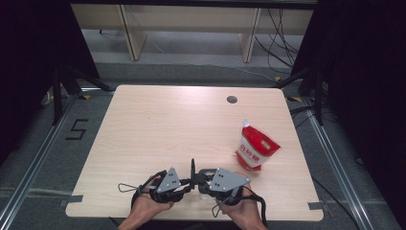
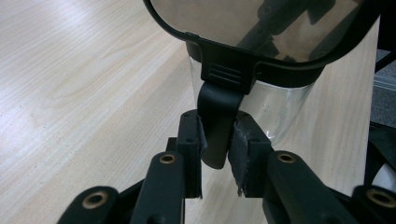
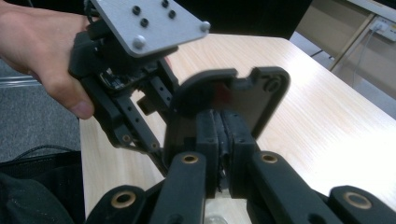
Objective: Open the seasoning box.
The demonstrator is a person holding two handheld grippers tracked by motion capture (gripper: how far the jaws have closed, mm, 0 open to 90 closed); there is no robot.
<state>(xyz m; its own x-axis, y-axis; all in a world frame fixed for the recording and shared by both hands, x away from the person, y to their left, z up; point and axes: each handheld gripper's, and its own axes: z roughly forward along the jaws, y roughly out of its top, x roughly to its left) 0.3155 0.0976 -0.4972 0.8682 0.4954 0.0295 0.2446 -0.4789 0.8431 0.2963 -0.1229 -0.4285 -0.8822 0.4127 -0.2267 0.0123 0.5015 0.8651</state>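
Pale wooden table (image 1: 167, 124) in a dark-curtained bay, seen at the moment a lidded container is being opened at its near edge

(a) Left gripper (image 2: 215, 154): jaws narrow, pads pressed on either side of the black handle tab (image 2: 215, 126) that hangs from the black rim (image 2: 261, 70) of the clear container (image 2: 275, 109). This grip anchors the vessel.

(b) Right gripper (image 3: 219, 140): jaws nearly together, pinching the edge of the dark lid (image 3: 261, 98), which stands raised and shows as an upright black sliver in the high view. The left hand (image 3: 42, 56) and its grey plate (image 3: 149, 23) sit close behind it.

(c) Outward: the container rests between the two grippers, close to the person. A red-and-white spouted pouch (image 1: 256, 149) lies well apart to the right, and a cable hole (image 1: 232, 99) marks the far side.

Judgement on technique: the step appears to be swinging the lid fully back. It is best done by holding the left grip firm and level so that the light container cannot tip or slide off the near edge, while the right hand follows the arc of the hinge rather than pulling straight up. The thin lid edge could slip from the pads, so release should wait until the lid rests open by itself
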